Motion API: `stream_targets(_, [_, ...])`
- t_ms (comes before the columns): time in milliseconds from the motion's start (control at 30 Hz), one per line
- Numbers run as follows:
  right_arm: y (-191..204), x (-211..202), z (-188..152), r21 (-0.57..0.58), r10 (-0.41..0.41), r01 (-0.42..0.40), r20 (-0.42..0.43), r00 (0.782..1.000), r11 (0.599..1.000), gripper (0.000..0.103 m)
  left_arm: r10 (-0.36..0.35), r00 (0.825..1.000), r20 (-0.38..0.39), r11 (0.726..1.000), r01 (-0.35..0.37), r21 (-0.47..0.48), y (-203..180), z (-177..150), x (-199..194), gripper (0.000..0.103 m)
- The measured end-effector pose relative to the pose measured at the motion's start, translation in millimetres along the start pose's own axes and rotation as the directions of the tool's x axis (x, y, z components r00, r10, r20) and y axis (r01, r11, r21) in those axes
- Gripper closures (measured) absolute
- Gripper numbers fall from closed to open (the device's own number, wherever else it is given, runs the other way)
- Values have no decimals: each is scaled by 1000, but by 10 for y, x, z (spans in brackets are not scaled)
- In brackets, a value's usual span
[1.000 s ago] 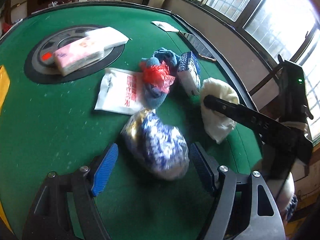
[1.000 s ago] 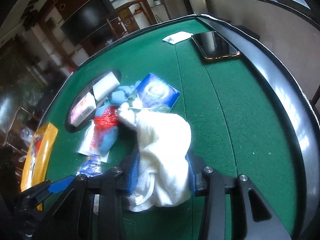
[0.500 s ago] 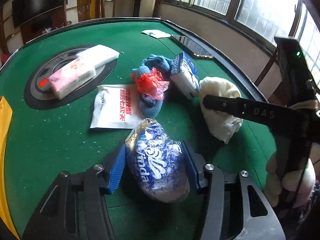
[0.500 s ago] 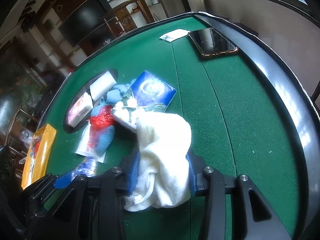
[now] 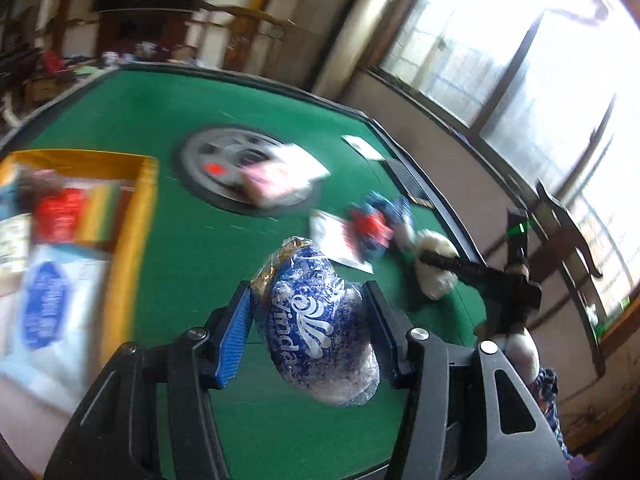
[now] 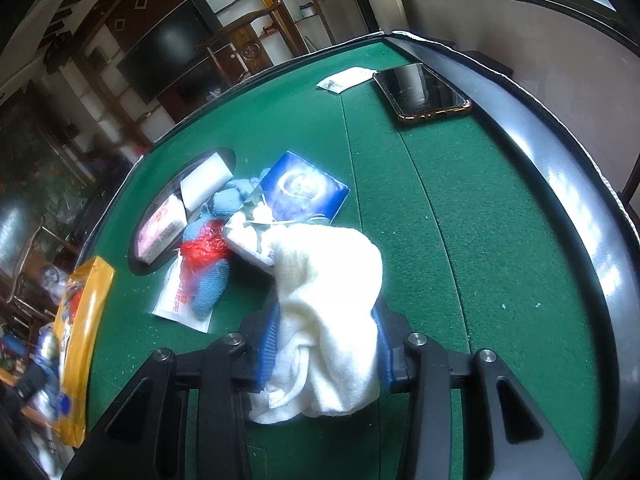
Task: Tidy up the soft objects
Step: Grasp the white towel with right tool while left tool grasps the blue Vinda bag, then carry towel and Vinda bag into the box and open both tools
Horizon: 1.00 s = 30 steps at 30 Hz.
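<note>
My left gripper (image 5: 307,322) is shut on a blue-and-white Vinda tissue pack (image 5: 316,320) and holds it above the green table (image 5: 192,248). To its left lies a yellow box (image 5: 132,240) with several soft packs inside. My right gripper (image 6: 324,340) is shut on a cream white towel (image 6: 328,304) that rests on the felt. Beyond the towel lies a pile: a blue knitted cloth (image 6: 212,280) with a red plastic bag (image 6: 202,246), a white sachet (image 6: 176,300), a blue tissue box (image 6: 304,192) and a pink and a white pack (image 6: 184,204).
A phone (image 6: 422,92) and a small white packet (image 6: 346,78) lie near the far rim. A round grey panel (image 5: 228,160) sits in the table's middle. The black padded table edge (image 6: 560,184) curves along the right. A person's hand (image 5: 520,344) holds the right gripper.
My left gripper closed on the Vinda pack, lifted it off the felt and swung left, so the yellow box came into view. The right gripper stayed still on the towel.
</note>
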State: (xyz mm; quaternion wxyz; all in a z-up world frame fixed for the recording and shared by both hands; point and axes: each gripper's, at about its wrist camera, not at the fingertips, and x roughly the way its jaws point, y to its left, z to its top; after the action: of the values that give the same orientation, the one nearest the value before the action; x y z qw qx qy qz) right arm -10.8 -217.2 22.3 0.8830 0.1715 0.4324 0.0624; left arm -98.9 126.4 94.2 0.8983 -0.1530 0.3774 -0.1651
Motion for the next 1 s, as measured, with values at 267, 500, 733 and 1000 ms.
stream_targets(267, [58, -111, -33, -19, -38, 39, 58, 998, 999, 67, 267, 961, 67, 941, -246, -231, 1297, -77, -690, 50])
stream_targets(500, [163, -489, -35, -9, 0, 2, 143, 990, 1000, 67, 427, 903, -51, 870, -425, -251, 1890, -126, -547, 49])
stream_targets(733, [751, -690, -38, -122, 56, -40, 131, 990, 992, 67, 477, 869, -134, 840, -496, -221, 2123, 77, -287, 39])
stream_targets(1000, [1763, -377, -131, -281, 176, -169, 0, 984, 945, 67, 343, 938, -55, 871, -339, -356, 2241, 22, -588, 36])
